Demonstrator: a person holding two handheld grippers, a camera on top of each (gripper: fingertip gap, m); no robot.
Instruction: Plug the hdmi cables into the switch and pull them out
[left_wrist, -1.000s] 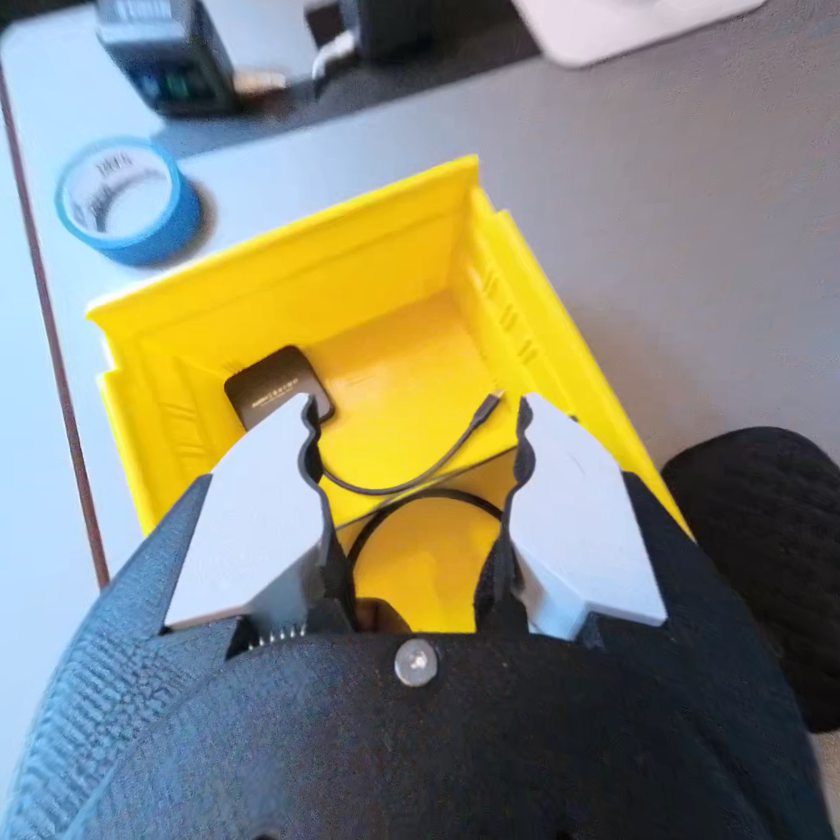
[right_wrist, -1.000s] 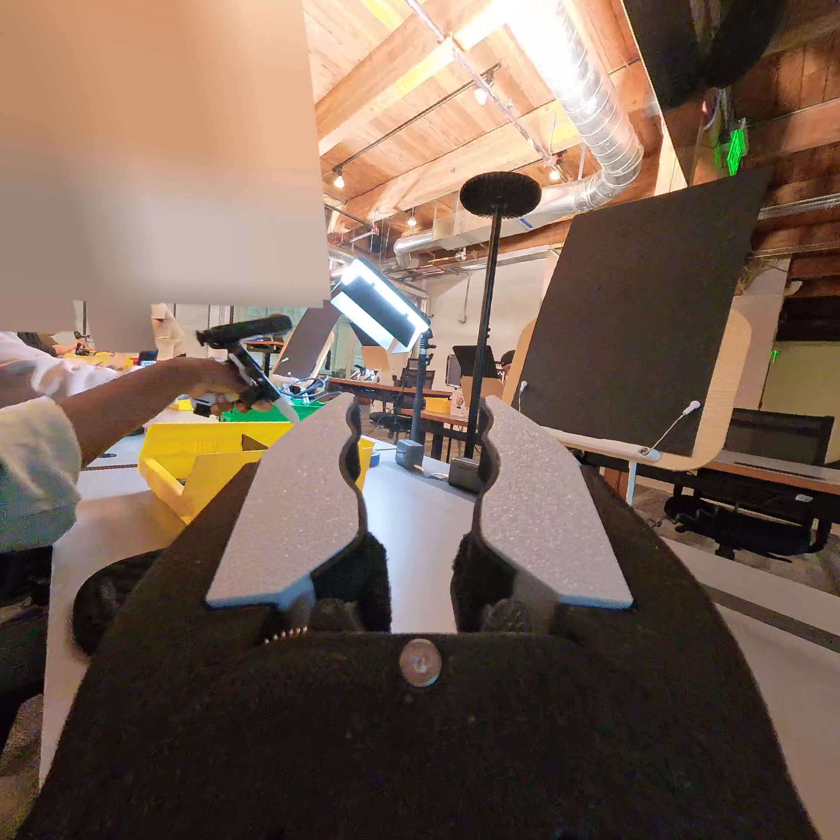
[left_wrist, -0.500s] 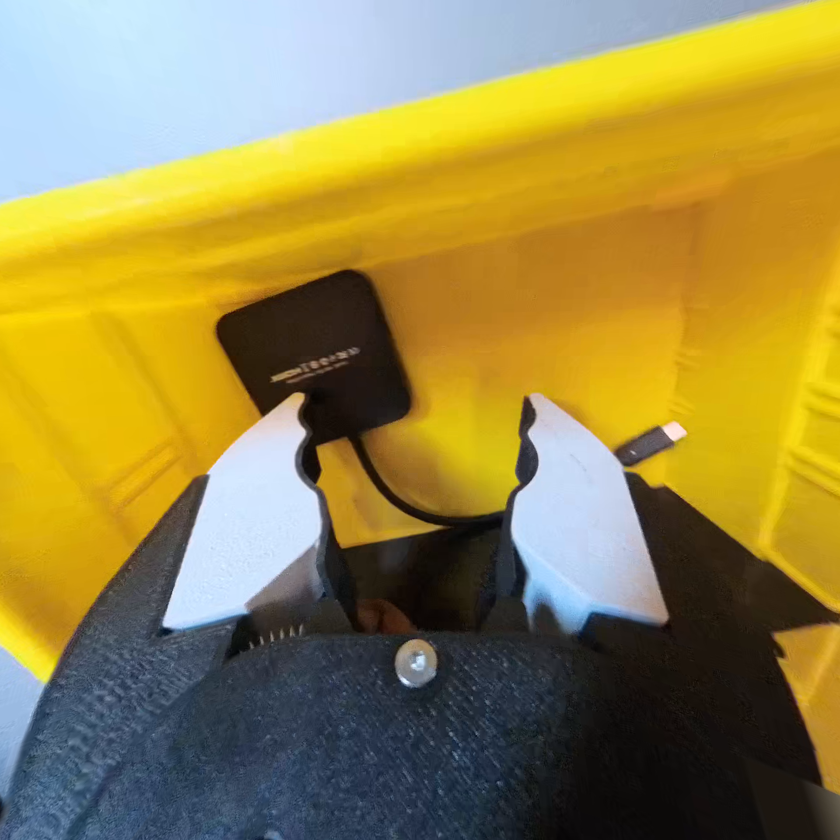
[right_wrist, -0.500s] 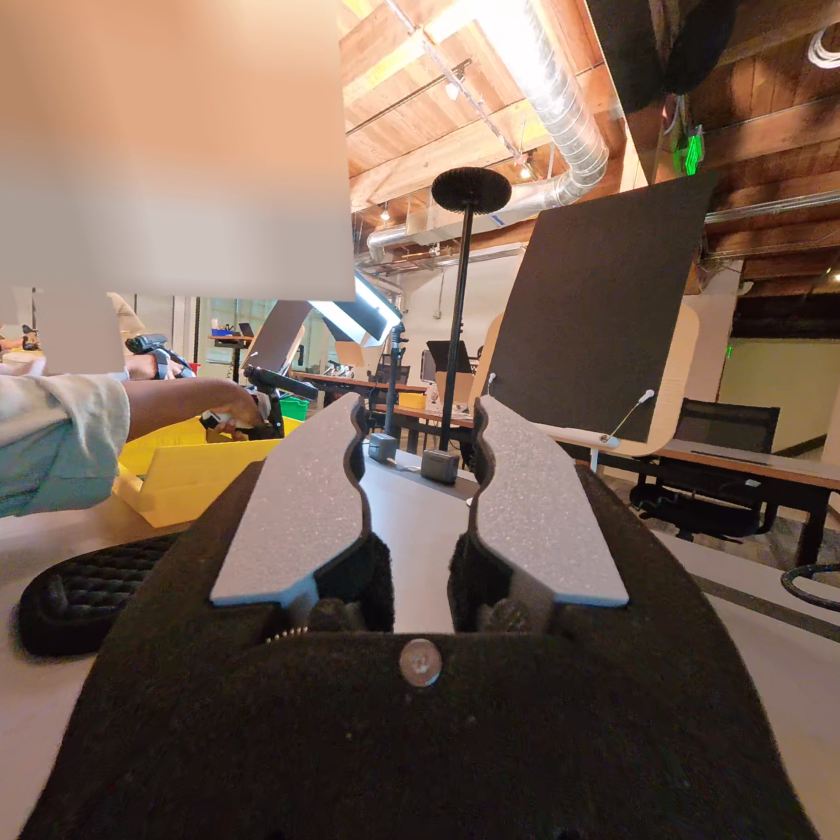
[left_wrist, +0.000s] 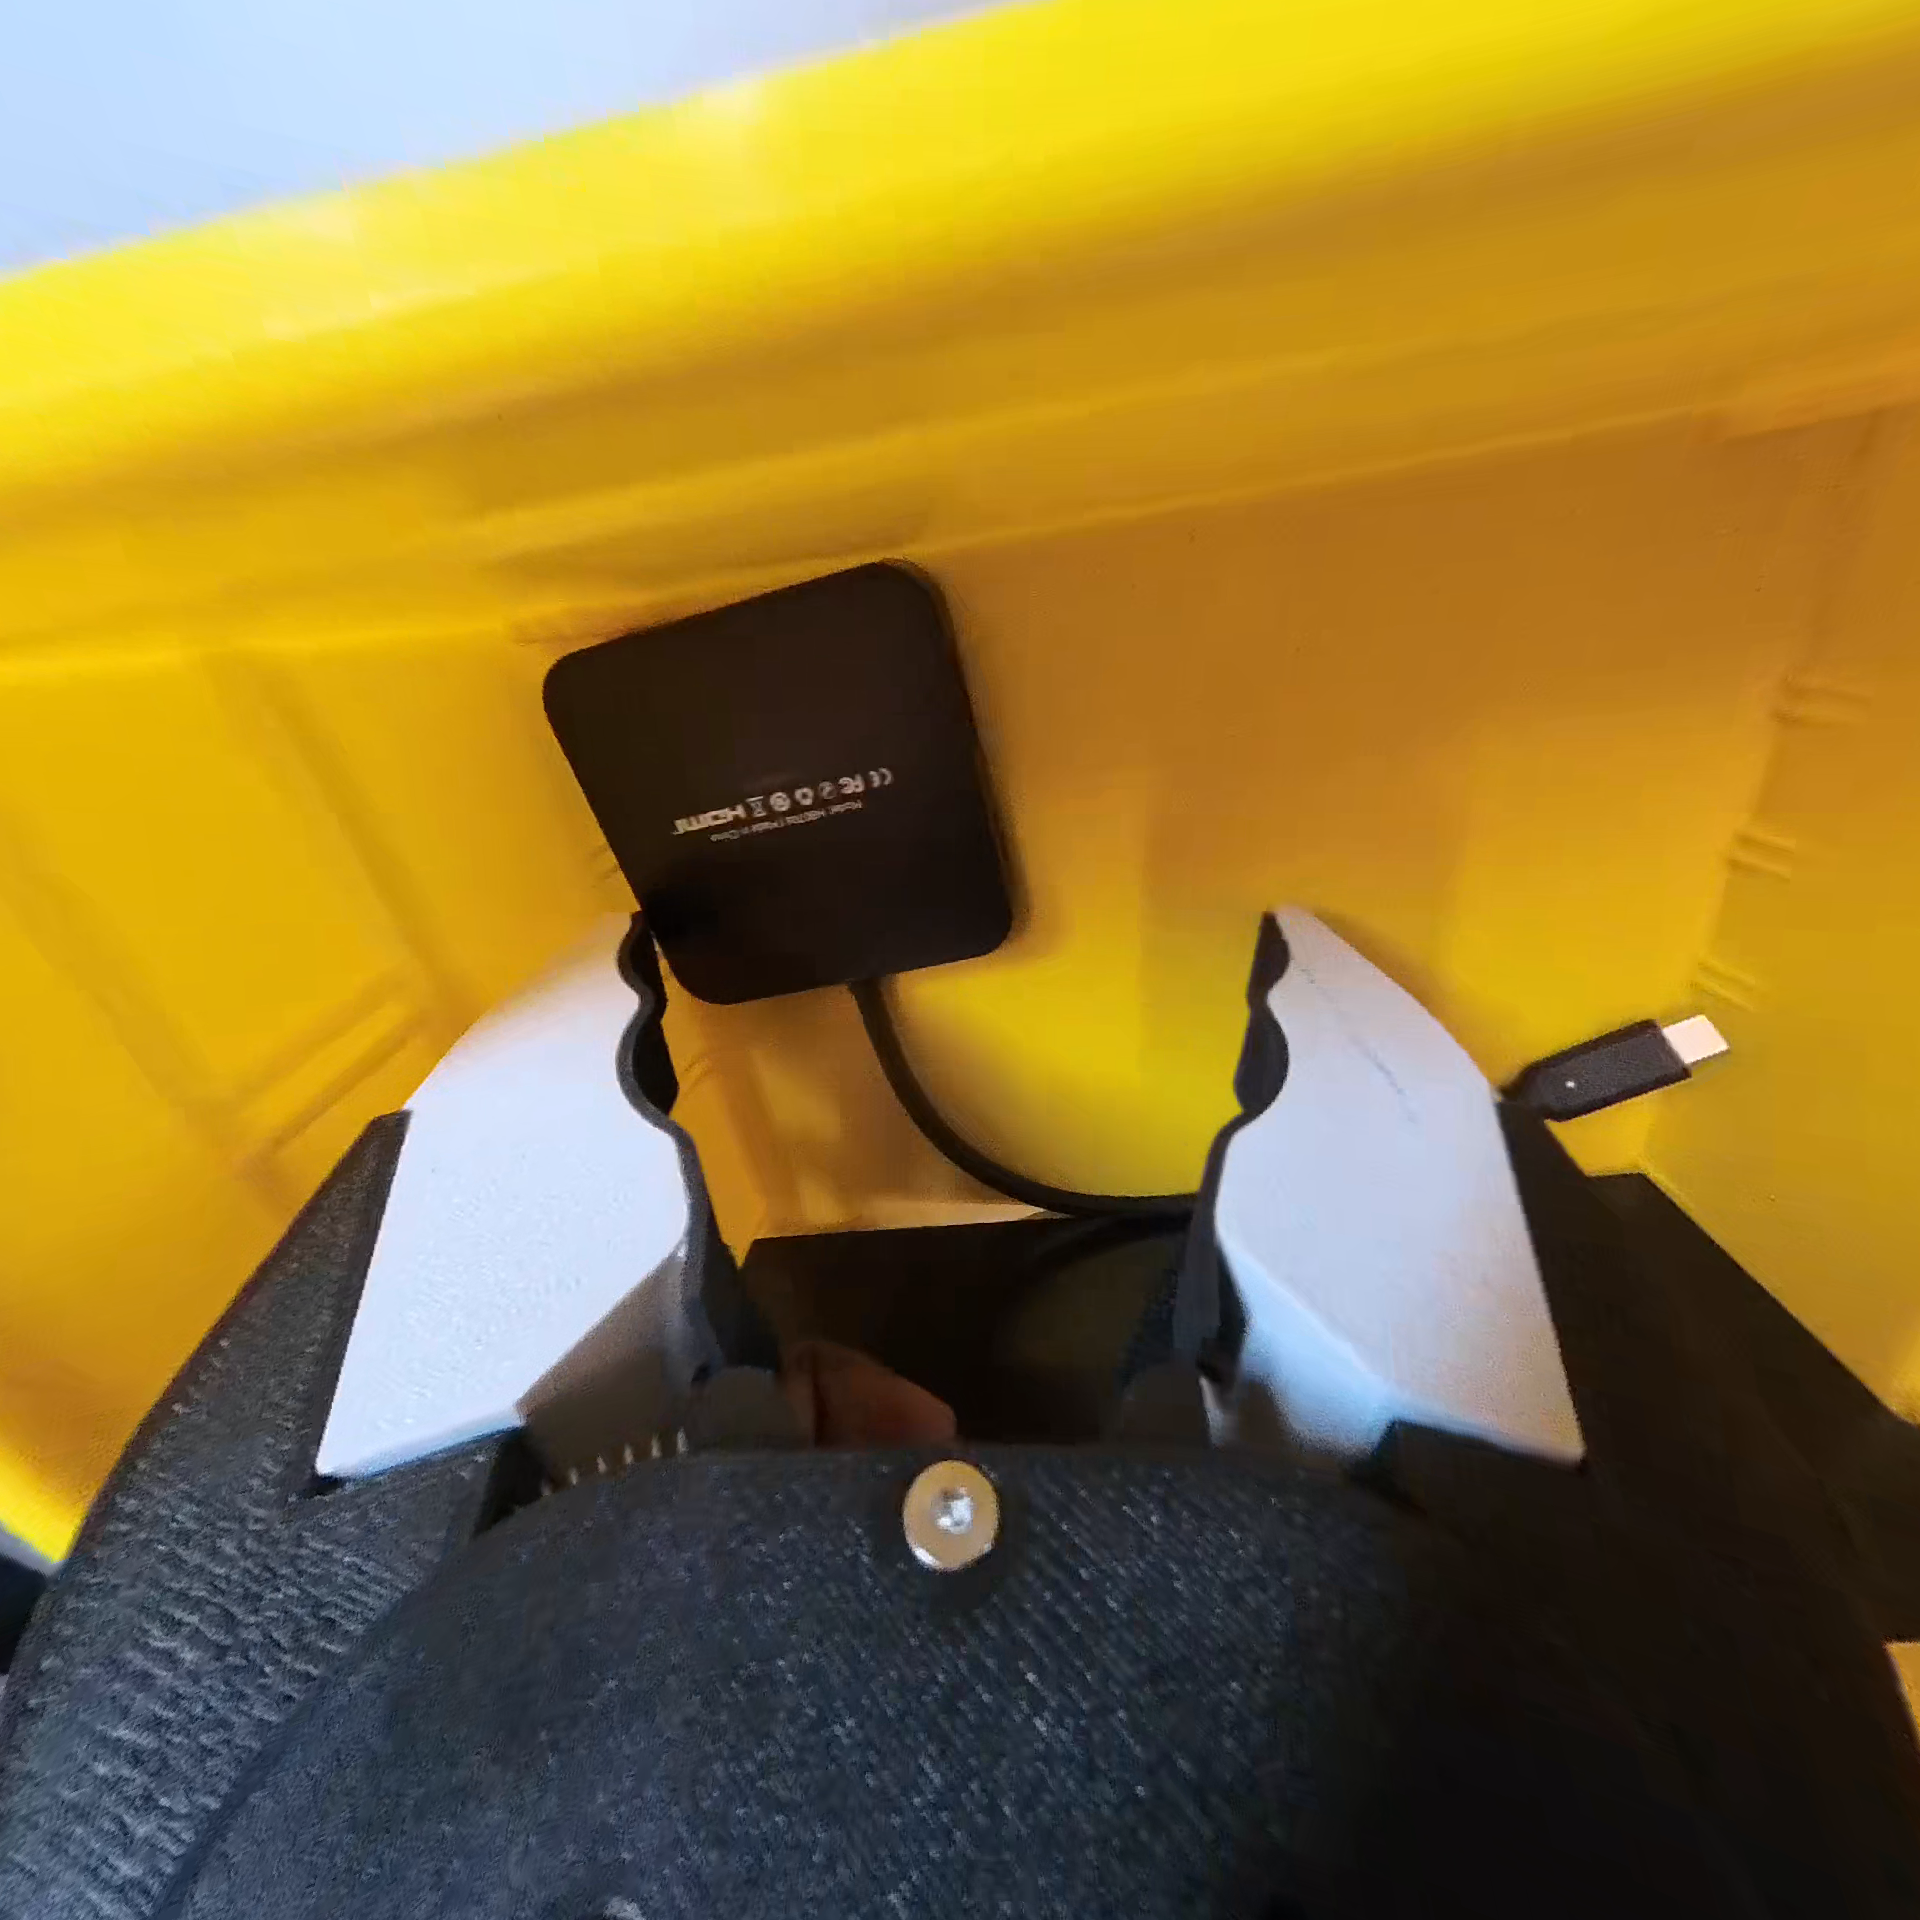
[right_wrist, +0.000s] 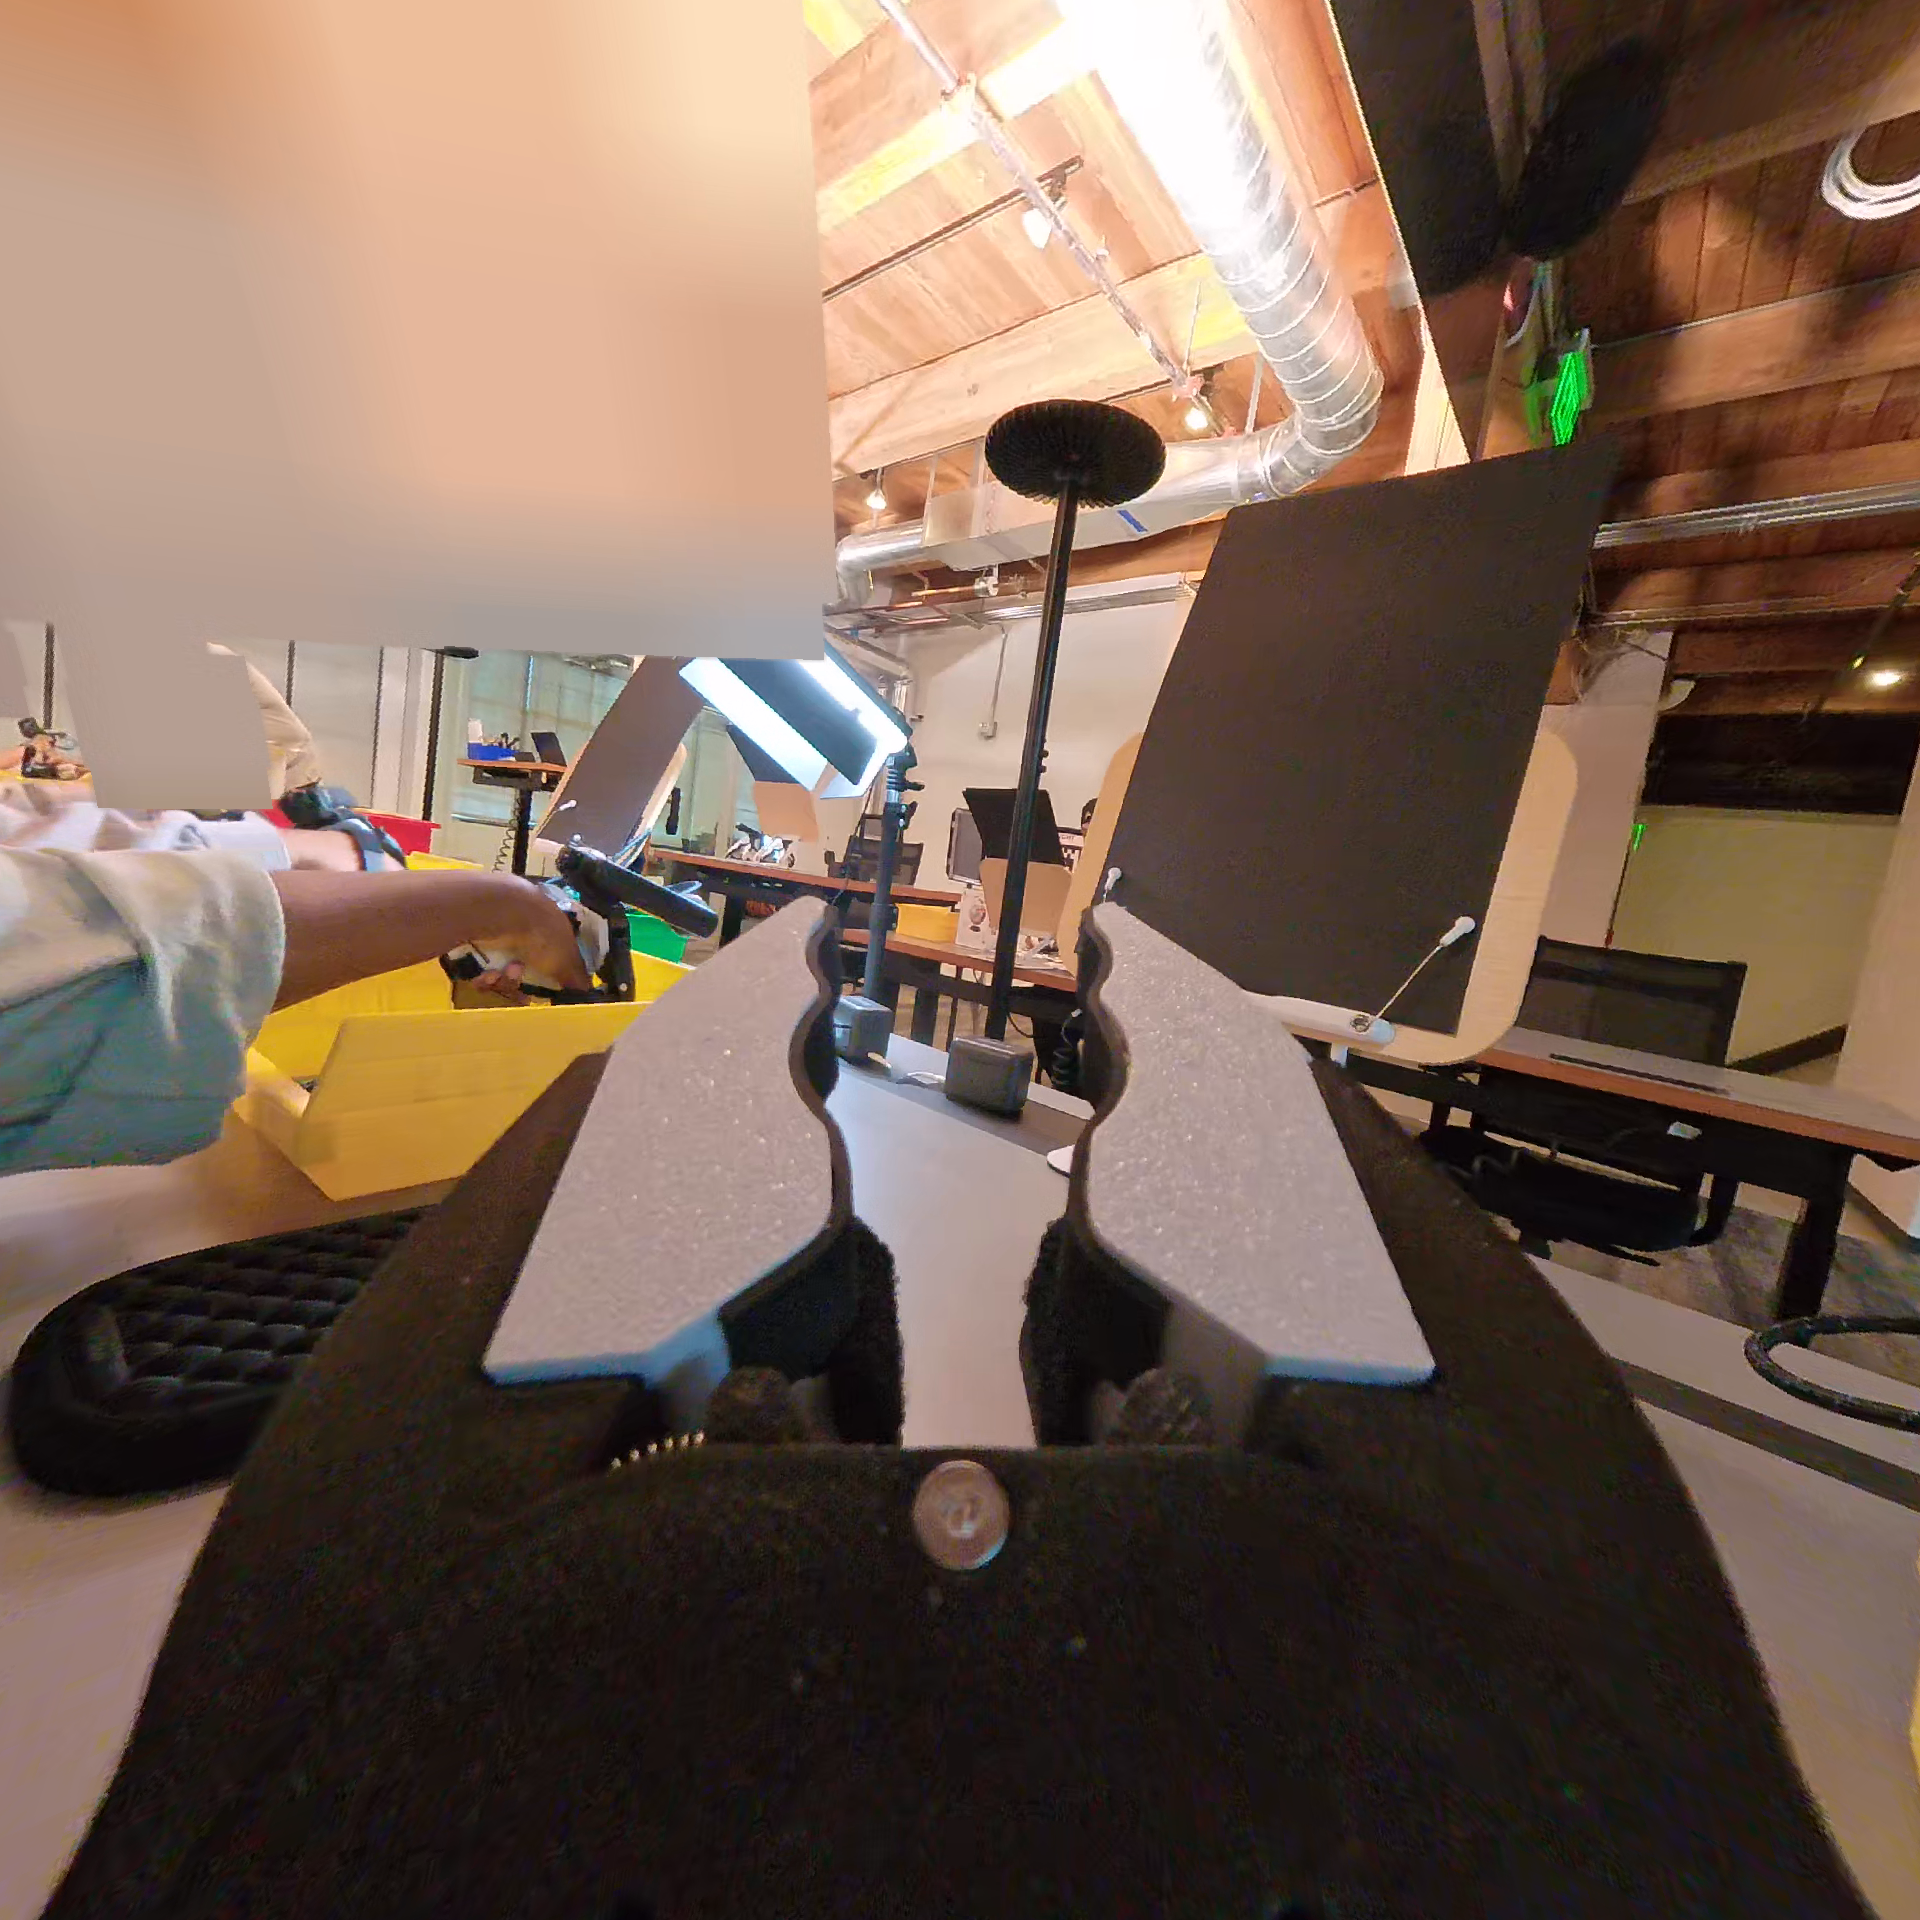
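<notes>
In the left wrist view a flat black square switch (left_wrist: 777, 781) lies on the floor of a yellow bin (left_wrist: 1299, 665), near its back wall. A thin black cable (left_wrist: 935, 1122) runs from it under my fingers to a small plug (left_wrist: 1621, 1070) at the right. My left gripper (left_wrist: 951, 935) is open inside the bin, its left fingertip at the switch's near corner. My right gripper (right_wrist: 954, 920) is open and empty, held above the table and pointing across the room. The right wrist view shows the yellow bin (right_wrist: 436, 1081) at the left with a hand holding the other gripper (right_wrist: 582, 945) in it.
A black padded case (right_wrist: 177, 1351) lies on the table in front of the bin. A black pole stand (right_wrist: 1039, 748) with small grey blocks at its foot (right_wrist: 987, 1075) and a tilted black board (right_wrist: 1340, 748) stand beyond. Other desks and chairs fill the room behind. Some 60 cm of space lies between my two pairs of fingers. Measured from the fingertips, the small plug (left_wrist: 1621, 1070) is 7 cm or so from the left gripper and 45 cm from the right.
My left gripper has gone down from above the bin into it and closed in on the switch, still open. My right gripper has tilted and shifted a little, staying open.
</notes>
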